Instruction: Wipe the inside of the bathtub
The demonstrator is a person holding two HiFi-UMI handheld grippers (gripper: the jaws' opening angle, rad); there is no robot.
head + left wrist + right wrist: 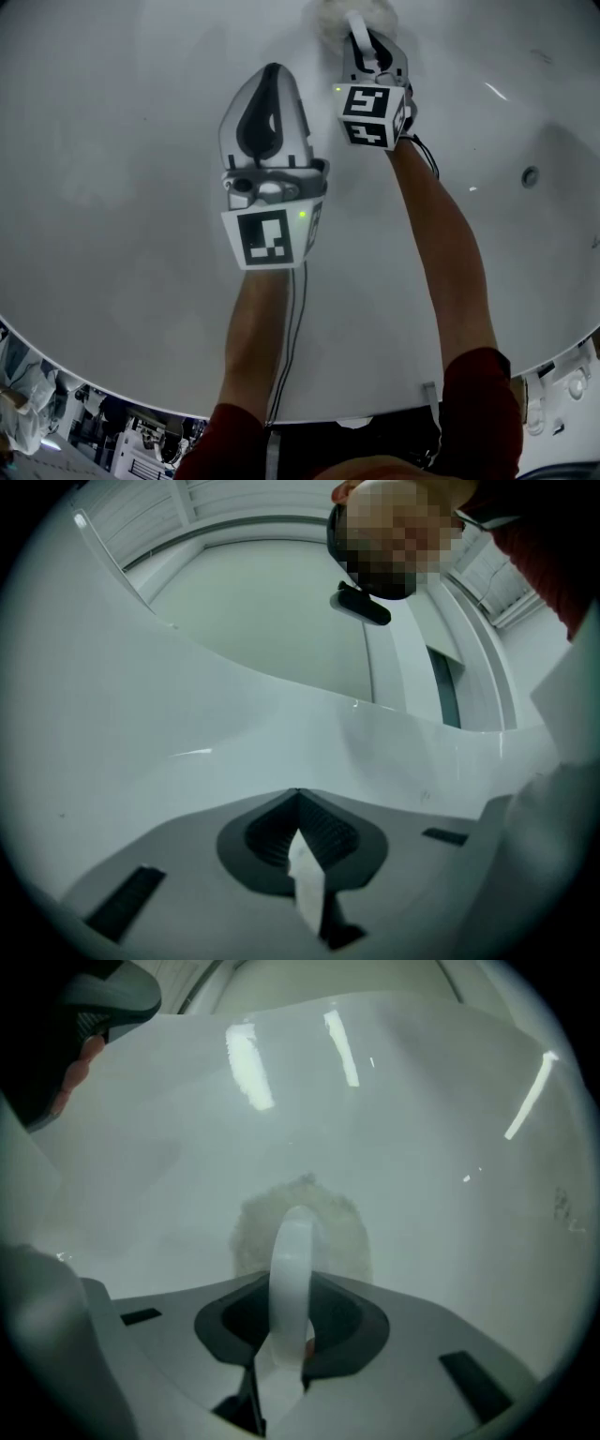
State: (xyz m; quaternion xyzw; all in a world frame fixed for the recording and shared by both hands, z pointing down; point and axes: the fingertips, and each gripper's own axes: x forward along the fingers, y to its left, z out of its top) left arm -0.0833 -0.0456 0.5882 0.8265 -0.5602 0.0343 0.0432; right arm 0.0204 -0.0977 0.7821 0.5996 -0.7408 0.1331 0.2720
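I look down into the white bathtub [122, 141]. My right gripper [364, 30] is at the top, shut on the white loop handle [292, 1251] of a round fluffy white scrubbing pad [251, 1232]. The pad [328, 13] is pressed flat against the tub's surface [422, 1147]. My left gripper [272, 77] hangs to the left of it and nearer to me, over the tub floor. Its jaws are shut [298, 797] with no object in them, and they point at the tub's wall [187, 714].
A small round metal fitting [531, 175] sits in the tub at the right. The tub's rim [375, 394] curves across the bottom of the head view, with cluttered floor [112, 431] beyond it at the lower left. Cables trail down from both grippers.
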